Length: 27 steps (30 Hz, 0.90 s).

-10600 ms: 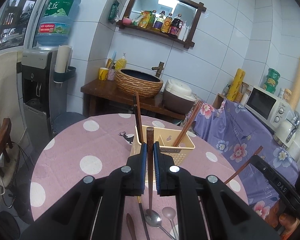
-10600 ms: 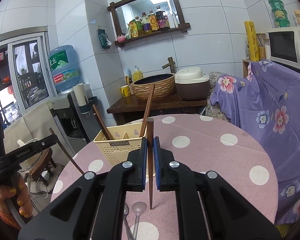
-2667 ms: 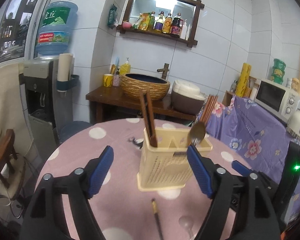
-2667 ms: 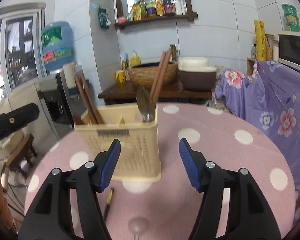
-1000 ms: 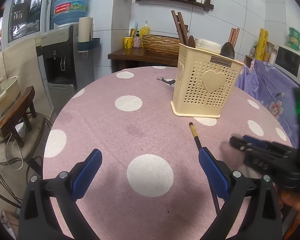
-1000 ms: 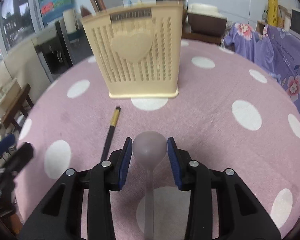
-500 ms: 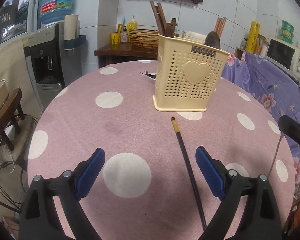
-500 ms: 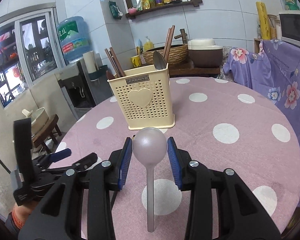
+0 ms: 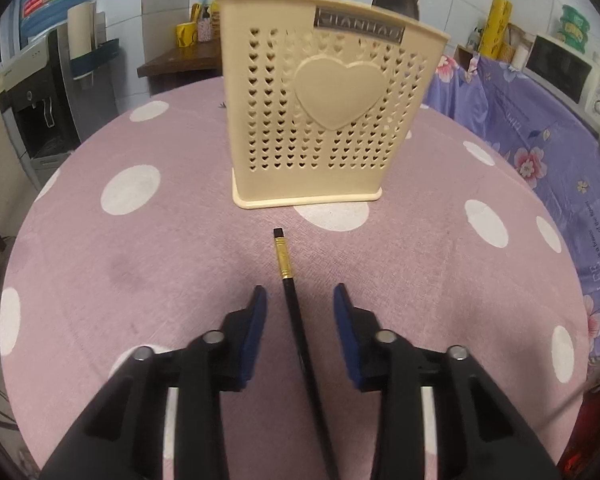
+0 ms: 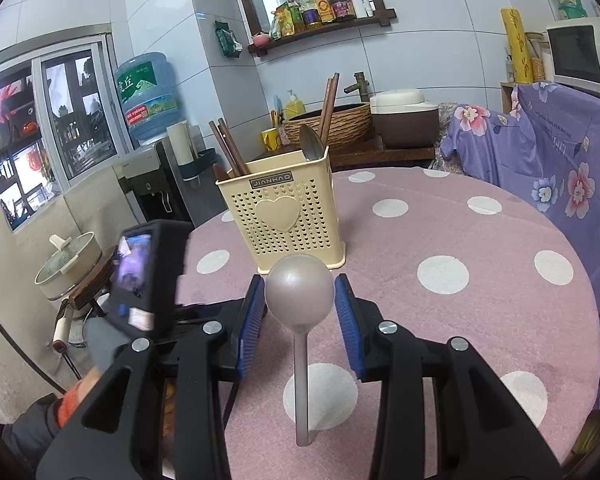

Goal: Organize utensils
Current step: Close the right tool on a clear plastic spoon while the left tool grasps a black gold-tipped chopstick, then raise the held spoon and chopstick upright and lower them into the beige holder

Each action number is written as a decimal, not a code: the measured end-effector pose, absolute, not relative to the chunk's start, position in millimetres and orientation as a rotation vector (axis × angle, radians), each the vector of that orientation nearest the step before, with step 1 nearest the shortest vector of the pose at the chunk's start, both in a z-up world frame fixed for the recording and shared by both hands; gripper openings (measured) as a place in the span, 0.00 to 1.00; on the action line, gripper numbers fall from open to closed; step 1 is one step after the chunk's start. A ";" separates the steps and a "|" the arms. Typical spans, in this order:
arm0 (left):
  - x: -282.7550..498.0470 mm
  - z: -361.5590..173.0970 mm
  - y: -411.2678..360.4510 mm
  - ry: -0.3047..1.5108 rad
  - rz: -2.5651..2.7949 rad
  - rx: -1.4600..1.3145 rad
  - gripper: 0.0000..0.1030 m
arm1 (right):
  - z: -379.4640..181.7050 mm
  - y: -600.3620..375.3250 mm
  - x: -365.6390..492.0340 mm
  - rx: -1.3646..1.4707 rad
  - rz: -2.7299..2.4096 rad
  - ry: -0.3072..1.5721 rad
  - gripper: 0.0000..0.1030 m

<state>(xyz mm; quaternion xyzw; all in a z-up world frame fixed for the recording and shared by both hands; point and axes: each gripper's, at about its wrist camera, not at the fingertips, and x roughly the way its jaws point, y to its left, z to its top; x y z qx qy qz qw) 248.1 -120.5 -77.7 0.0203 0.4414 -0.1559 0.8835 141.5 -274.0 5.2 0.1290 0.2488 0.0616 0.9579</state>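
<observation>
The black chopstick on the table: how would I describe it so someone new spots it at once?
On the pink polka-dot tablecloth, look just in front of the cream heart-perforated utensil holder. The black chopstick lies flat there, running toward the camera between the left gripper fingers. It is the only utensil lying on the cloth, black with a gold band near its far end.

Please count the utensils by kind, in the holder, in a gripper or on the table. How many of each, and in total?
Brown chopsticks in the holder: 4 (left pair, right pair)
Black chopstick on the table: 1
Spoon in the holder: 1
Spoon in the right gripper: 1
Total: 7
</observation>
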 end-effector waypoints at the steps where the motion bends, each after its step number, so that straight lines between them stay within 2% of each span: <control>1: 251.4 -80.4 -122.4 0.929 -0.312 0.041 0.20 | 5.4 -274.6 140.9 0.264 0.128 0.504 0.36; 2: 253.3 -82.0 -123.2 0.935 -0.303 0.044 0.17 | 5.9 -275.0 140.1 0.266 0.129 0.502 0.36; 15: 273.1 -89.5 -124.4 0.950 -0.246 0.039 0.09 | 9.8 -280.7 138.9 0.270 0.141 0.482 0.36; 27: 285.4 -86.9 -124.2 0.965 -0.236 0.014 0.08 | 6.0 -285.9 142.4 0.281 0.127 0.491 0.36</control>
